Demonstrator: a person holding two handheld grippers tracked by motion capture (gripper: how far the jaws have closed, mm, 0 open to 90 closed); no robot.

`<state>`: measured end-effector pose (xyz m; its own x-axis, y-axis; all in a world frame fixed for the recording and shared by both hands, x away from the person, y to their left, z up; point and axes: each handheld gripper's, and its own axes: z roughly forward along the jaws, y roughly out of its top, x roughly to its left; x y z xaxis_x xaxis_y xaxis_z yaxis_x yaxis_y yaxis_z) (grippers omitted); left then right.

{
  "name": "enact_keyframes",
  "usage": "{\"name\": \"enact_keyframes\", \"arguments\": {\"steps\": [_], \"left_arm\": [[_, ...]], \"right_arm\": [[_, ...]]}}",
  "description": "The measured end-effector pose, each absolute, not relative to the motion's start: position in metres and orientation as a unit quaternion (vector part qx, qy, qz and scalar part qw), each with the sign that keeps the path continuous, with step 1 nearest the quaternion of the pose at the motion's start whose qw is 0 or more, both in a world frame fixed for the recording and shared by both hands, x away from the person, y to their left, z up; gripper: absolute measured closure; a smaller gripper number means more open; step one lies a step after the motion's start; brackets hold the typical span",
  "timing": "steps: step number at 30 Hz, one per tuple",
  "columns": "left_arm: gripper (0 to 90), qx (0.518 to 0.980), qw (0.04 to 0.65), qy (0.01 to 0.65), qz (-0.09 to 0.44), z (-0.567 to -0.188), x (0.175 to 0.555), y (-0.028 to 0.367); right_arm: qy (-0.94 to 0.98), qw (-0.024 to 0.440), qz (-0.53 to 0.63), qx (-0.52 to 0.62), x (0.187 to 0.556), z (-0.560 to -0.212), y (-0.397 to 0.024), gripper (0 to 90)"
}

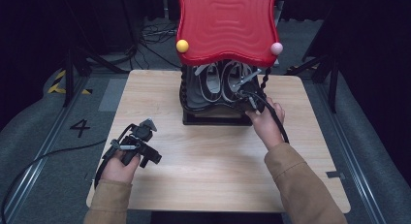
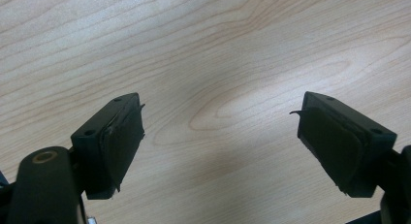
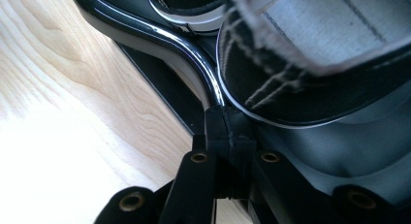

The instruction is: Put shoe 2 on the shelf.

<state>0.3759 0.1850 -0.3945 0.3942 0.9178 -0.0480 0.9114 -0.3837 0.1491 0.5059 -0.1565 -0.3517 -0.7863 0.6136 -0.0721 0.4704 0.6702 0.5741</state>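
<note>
Pictured from above: right gripper pressed against the near right edge of a black shoe rack, jaws brought fully together, seemingly pinched on the rack's glossy rim or on the heel edge of the right-hand sneaker — impossible to tell which from its own close view. Pair of black-and-white sneakers stowed toes-up on the lower shelf at the table's far side, under a wavy red top tray tipped with a yellow ball and a pink ball. Likely an attempt to draw the shoe or shelf out toward the near edge. Left gripper parked low over bare tabletop at near left, jaws spread wide, nothing between, apparently kept clear. Pale wood-grain table on grey carpet, dark curtains around, loose cables beyond, a floor mark "4" at left.
</note>
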Motion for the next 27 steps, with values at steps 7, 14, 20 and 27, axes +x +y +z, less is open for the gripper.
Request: {"name": "enact_keyframes", "arguments": {"steps": [7,14,20,27], "left_arm": [[17.3,0.831,0.076,0.550,0.021,-0.394,0.376,0.185],[17.0,0.830,0.081,0.551,0.022,-0.392,0.375,0.187],[17.2,0.830,0.080,0.551,0.023,-0.391,0.374,0.187],[17.3,0.832,0.078,0.549,0.024,-0.392,0.374,0.186]], "right_arm": [[0.891,0.152,0.294,0.310,0.493,-0.351,-0.167,90.0],[0.888,0.139,0.319,0.301,0.474,-0.337,-0.178,84.3],[0.884,0.125,0.337,0.298,0.454,-0.322,-0.197,78.6],[0.882,0.126,0.345,0.296,0.430,-0.318,-0.226,70.6]]}}
